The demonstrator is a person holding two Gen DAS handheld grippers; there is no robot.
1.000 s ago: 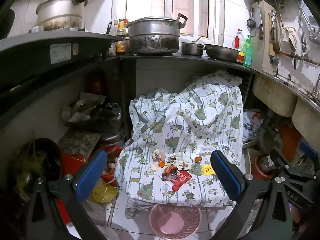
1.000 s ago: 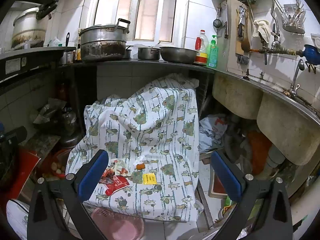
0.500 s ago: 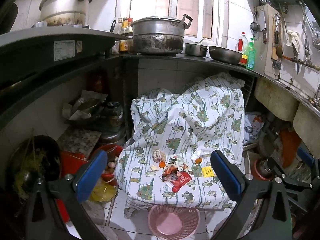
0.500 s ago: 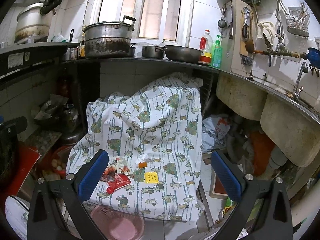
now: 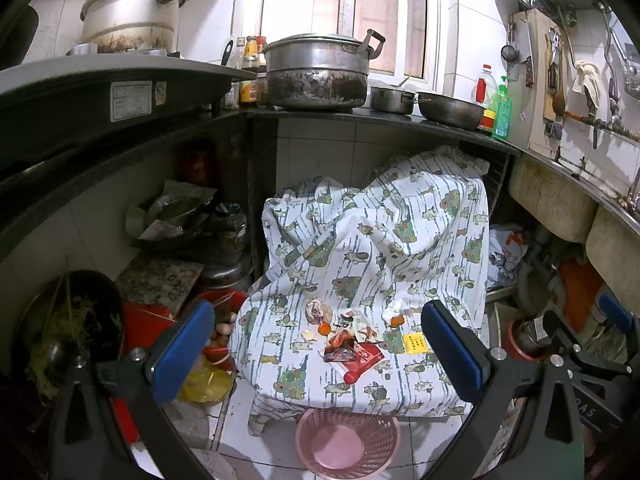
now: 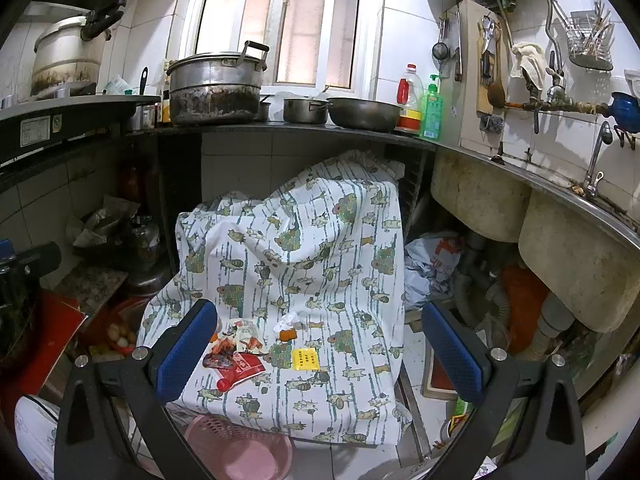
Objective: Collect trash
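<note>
Both my left gripper [image 5: 316,350] and right gripper [image 6: 320,350] hang wide apart, empty, so nothing's collected: wrappers [image 5: 356,350] litter the cloth's [image 5: 380,240] front edge, pink basket [image 5: 347,442] below empty.

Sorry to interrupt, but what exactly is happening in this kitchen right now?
A person holds two grippers, the left gripper and right gripper, jaws open and empty, over a fish-patterned white cloth. Scattered trash lies there untouched: a red wrapper, a yellow packet, a crumpled white tissue. A pink plastic basket waits below.
</note>
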